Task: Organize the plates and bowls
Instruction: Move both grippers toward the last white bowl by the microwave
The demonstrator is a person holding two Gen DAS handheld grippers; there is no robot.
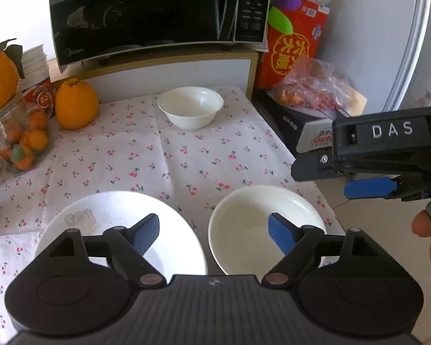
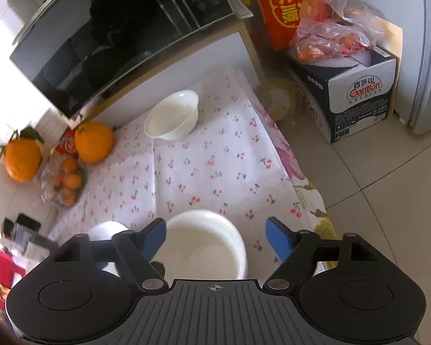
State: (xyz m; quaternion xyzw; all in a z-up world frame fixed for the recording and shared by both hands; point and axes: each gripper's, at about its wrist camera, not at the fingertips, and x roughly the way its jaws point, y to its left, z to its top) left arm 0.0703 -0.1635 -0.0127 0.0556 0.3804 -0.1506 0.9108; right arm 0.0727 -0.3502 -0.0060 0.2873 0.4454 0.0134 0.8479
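Observation:
On the cherry-print tablecloth a white plate lies at the near left, with a white bowl beside it on the right. A second white bowl stands at the far side. My left gripper is open above the gap between plate and bowl and holds nothing. My right gripper is open over the near bowl; its left pad is close to the rim and its right pad is well clear. The plate shows only partly there, and the far bowl stands beyond.
A black microwave sits on a shelf behind the cloth. Large oranges and a jar of small ones stand at the left. A red box, a bagged carton and a fridge are right, past the table edge.

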